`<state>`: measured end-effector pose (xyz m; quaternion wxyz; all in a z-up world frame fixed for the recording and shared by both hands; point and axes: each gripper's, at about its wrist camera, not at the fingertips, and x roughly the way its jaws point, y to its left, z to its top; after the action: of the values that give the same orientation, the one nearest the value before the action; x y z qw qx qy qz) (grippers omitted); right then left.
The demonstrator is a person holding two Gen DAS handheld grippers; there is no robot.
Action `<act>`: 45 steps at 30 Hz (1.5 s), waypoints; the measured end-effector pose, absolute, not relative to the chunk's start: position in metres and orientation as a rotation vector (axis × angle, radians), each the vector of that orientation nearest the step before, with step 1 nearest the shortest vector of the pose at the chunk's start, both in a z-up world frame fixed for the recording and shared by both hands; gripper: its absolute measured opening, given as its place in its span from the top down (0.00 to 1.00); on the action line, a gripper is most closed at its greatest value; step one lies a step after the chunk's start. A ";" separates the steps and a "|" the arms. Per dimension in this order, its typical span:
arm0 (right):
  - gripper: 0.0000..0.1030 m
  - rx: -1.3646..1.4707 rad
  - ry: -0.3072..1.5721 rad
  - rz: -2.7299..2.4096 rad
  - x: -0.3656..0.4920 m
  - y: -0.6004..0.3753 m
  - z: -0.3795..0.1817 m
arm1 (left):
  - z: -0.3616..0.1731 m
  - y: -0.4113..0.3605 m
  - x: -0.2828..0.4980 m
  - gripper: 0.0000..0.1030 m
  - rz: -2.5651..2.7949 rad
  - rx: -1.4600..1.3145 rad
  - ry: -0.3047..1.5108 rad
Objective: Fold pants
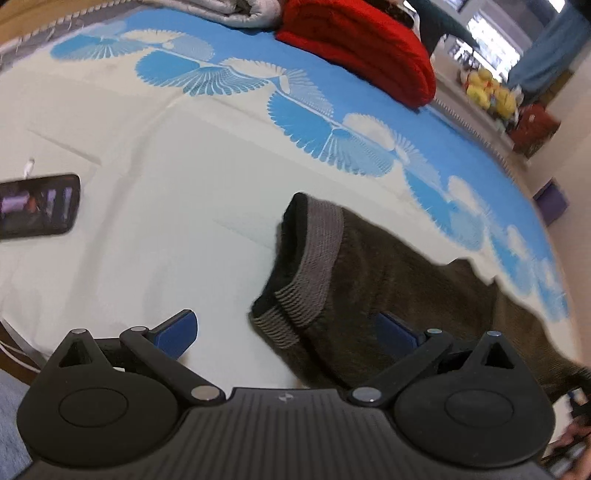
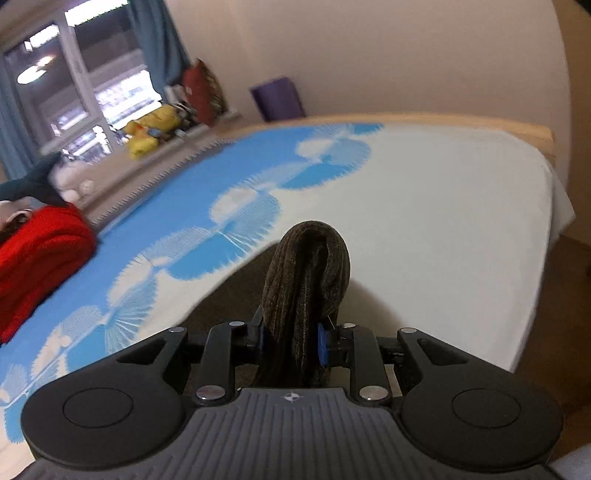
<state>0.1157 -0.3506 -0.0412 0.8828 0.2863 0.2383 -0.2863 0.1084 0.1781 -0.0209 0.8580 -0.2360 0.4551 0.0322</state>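
Dark brown pants (image 1: 388,266) lie on the white and blue bedsheet (image 1: 147,147), one leg ending in a grey ribbed cuff (image 1: 321,236) that points left. My left gripper (image 1: 286,330) hovers just above that cuff, open wide, and its right blue pad (image 1: 395,328) shows against the cloth without pinching it. In the right wrist view, my right gripper (image 2: 291,339) is shut on a bunched fold of the pants (image 2: 306,266), which stands up between the blue pads. More of the dark cloth trails down to the bedsheet (image 2: 443,221).
A phone (image 1: 37,206) lies on the sheet at the left. A folded red blanket (image 1: 362,51) and a grey quilt (image 1: 221,11) sit at the far side of the bed. Yellow toys (image 2: 155,125) line the window ledge. The bed's edge (image 2: 546,236) drops off at the right.
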 end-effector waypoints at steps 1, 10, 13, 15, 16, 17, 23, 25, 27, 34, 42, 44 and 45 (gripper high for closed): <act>0.75 0.557 0.486 -0.575 0.118 -0.343 -0.037 | -0.018 0.181 0.108 0.00 0.041 -0.545 0.951; 0.74 0.109 0.450 0.116 0.109 -0.141 -0.007 | -0.002 0.172 0.120 0.00 -0.245 -0.690 0.897; 0.72 -0.021 0.612 0.373 0.101 -0.086 -0.053 | -0.037 0.162 0.135 0.00 -0.367 -0.792 0.969; 0.69 -0.036 0.703 0.438 0.097 -0.074 -0.078 | -0.058 0.152 0.137 0.00 -0.386 -0.882 1.000; 0.60 -0.044 0.635 0.432 0.088 -0.074 -0.078 | -0.064 0.145 0.139 0.00 -0.392 -0.868 1.016; 0.54 -0.034 0.632 0.448 0.085 -0.077 -0.075 | -0.068 0.137 0.142 0.00 -0.378 -0.833 1.039; 0.14 0.308 0.657 0.455 0.083 -0.149 -0.028 | -0.071 0.109 0.159 0.00 -0.399 -0.789 1.078; 0.12 0.308 0.594 0.363 0.077 -0.179 -0.018 | -0.071 0.099 0.169 0.00 -0.346 -0.758 1.097; 0.11 0.307 0.558 0.252 0.078 -0.206 -0.018 | -0.075 0.086 0.183 0.04 -0.292 -0.731 1.147; 0.17 0.612 0.536 -0.092 0.092 -0.285 -0.046 | -0.020 0.049 0.207 0.77 -0.324 -0.583 1.124; 0.17 0.681 0.438 0.040 0.090 -0.271 -0.032 | -0.013 0.157 0.140 0.80 -0.253 -0.547 0.897; 0.17 0.698 0.494 0.113 0.106 -0.259 -0.038 | -0.072 0.187 0.136 0.81 -0.149 -0.593 1.010; 0.17 0.696 0.532 0.150 0.113 -0.253 -0.040 | -0.092 0.198 0.132 0.81 -0.149 -0.651 1.003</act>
<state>0.1128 -0.2534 -0.0401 0.9029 0.3367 0.2571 0.0724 0.1320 0.1981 -0.0922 0.8240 -0.3060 0.4716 -0.0703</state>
